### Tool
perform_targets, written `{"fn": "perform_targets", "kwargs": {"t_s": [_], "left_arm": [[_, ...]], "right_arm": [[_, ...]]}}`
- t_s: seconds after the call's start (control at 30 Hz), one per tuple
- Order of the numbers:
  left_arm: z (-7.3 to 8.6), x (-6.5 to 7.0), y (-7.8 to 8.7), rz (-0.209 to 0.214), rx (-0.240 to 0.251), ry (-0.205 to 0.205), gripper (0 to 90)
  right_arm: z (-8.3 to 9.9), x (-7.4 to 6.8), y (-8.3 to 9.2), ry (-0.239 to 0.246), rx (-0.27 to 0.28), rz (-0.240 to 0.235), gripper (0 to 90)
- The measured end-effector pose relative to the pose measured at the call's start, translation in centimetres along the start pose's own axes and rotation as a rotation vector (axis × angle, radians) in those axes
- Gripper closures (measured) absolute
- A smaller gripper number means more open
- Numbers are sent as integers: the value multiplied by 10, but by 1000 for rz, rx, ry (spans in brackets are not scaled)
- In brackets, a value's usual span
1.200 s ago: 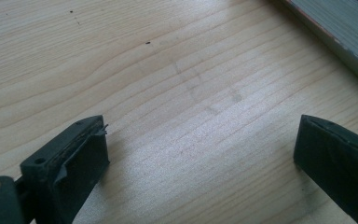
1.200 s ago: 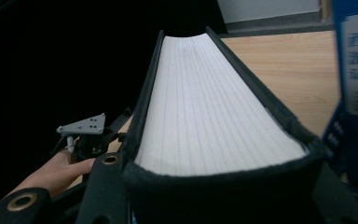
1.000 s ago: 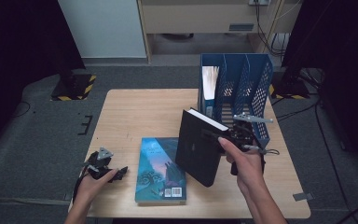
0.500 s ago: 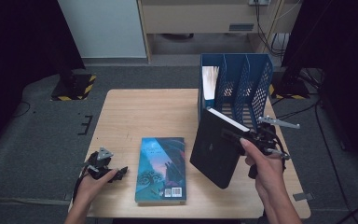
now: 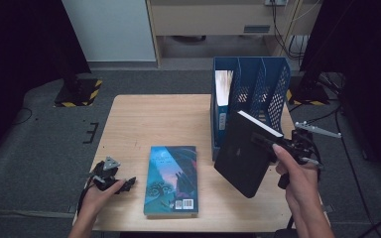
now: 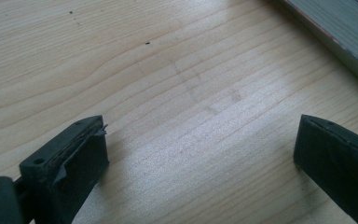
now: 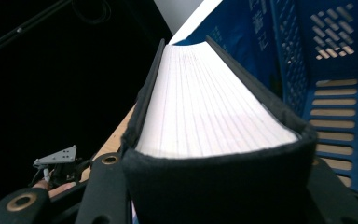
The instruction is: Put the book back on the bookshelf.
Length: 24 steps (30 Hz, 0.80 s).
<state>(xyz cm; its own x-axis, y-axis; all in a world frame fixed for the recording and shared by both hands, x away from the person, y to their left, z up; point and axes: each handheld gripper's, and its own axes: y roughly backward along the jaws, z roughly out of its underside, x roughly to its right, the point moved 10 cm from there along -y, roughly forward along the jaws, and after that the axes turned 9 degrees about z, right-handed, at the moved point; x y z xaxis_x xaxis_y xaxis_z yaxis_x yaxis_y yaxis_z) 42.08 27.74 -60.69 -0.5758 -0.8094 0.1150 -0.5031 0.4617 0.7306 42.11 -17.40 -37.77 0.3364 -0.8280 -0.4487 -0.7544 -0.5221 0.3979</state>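
Note:
My right gripper (image 5: 273,146) is shut on a thick black book (image 5: 243,153), held tilted above the table's right side, just in front of the blue file rack (image 5: 250,91). In the right gripper view the black book (image 7: 209,121) shows its white page edge between the jaws, with the blue rack (image 7: 326,70) close behind. A teal-covered book (image 5: 171,178) lies flat near the table's front middle. My left gripper (image 5: 124,183) rests open on the wood at the front left; its jaws stand wide apart over bare wood, with the teal book's page edge (image 6: 340,37) at the upper right.
The wooden table (image 5: 149,119) is bare at the back left. One book stands in the rack's left slot (image 5: 222,94). Cables and stands ring the table on the dark floor.
My right gripper has carried the black book to the right and slightly down, tilting it more. The left gripper and the teal book have stayed put.

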Motion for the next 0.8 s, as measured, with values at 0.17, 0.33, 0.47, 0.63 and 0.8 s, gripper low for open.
{"fn": "perform_targets", "kwargs": {"t_s": [0.17,0.33,0.47,0.63,0.8], "left_arm": [[0,0,0,1,-1,-1,18],[0,0,0,1,1,0,17],[0,0,0,0,1,0,17],[0,0,0,0,2,-1,17],[0,0,-1,-1,-1,-1,15]], "right_arm": [[-8,7,10,-24,23,8,522],[-20,13,20,-34,50,20,521],[-28,14,25,-34,68,24,521],[-43,17,30,-52,87,36,521],[-61,24,31,-61,115,62,519]]}}
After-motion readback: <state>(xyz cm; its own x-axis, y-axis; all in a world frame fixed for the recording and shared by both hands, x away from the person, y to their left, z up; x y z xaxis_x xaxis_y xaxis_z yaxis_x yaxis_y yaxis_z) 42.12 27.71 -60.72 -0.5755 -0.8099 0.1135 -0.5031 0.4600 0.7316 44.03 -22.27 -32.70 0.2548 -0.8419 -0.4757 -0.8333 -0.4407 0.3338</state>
